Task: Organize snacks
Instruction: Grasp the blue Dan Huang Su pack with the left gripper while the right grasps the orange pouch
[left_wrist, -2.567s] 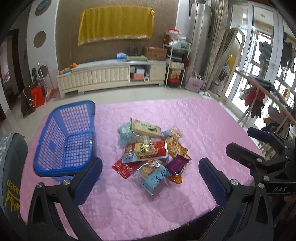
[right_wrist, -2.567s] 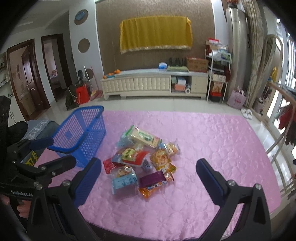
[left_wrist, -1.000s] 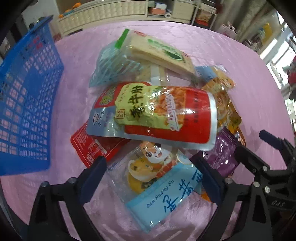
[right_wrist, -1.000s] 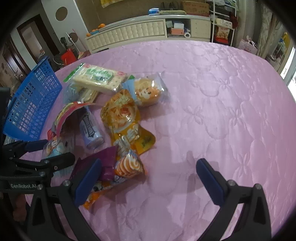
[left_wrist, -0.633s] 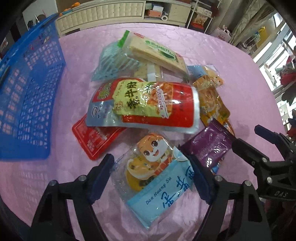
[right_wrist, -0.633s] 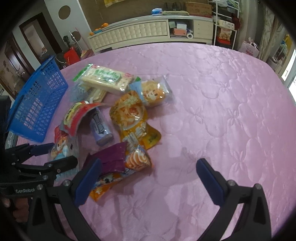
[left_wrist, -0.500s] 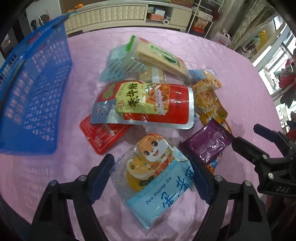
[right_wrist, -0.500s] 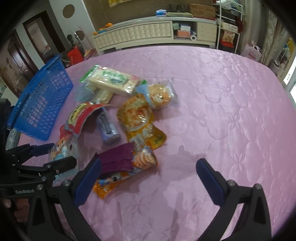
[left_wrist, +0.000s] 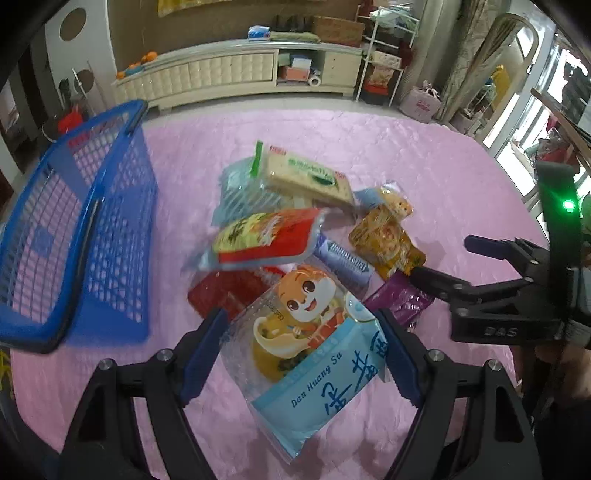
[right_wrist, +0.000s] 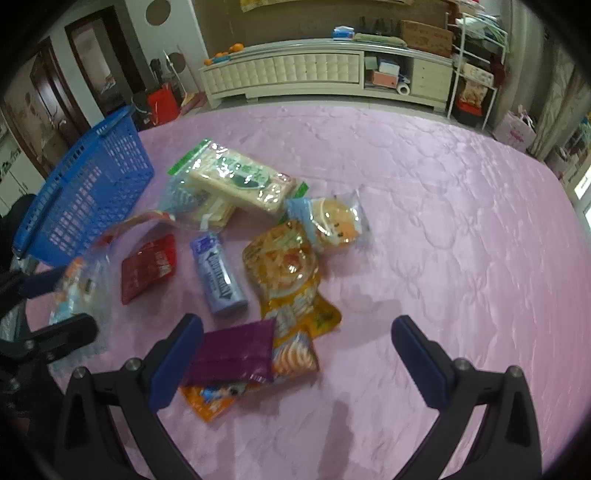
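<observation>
My left gripper (left_wrist: 301, 354) is shut on a light-blue cartoon snack bag (left_wrist: 310, 354) and holds it above the pink cloth; it shows blurred in the right wrist view (right_wrist: 79, 295). The red-and-yellow bag (left_wrist: 264, 238) tilts up behind it. My right gripper (right_wrist: 295, 354) is open and empty, low over a purple packet (right_wrist: 236, 354) and an orange packet (right_wrist: 295, 354). The blue basket (left_wrist: 70, 229) stands at the left, also in the right wrist view (right_wrist: 88, 188). The snack pile holds a green-labelled cracker pack (right_wrist: 236, 181) and a blue tube (right_wrist: 219, 275).
A pink quilted cloth (right_wrist: 461, 240) covers the table. A small red packet (right_wrist: 149, 266) and a round pastry bag (right_wrist: 332, 221) lie in the pile. A cream TV cabinet (right_wrist: 314, 70) stands beyond the far edge. My right gripper (left_wrist: 461, 266) shows in the left wrist view.
My left gripper has closed on the light-blue bag and lifted it off the cloth. The red-and-yellow bag has tipped up. The right gripper stays open near the purple packet.
</observation>
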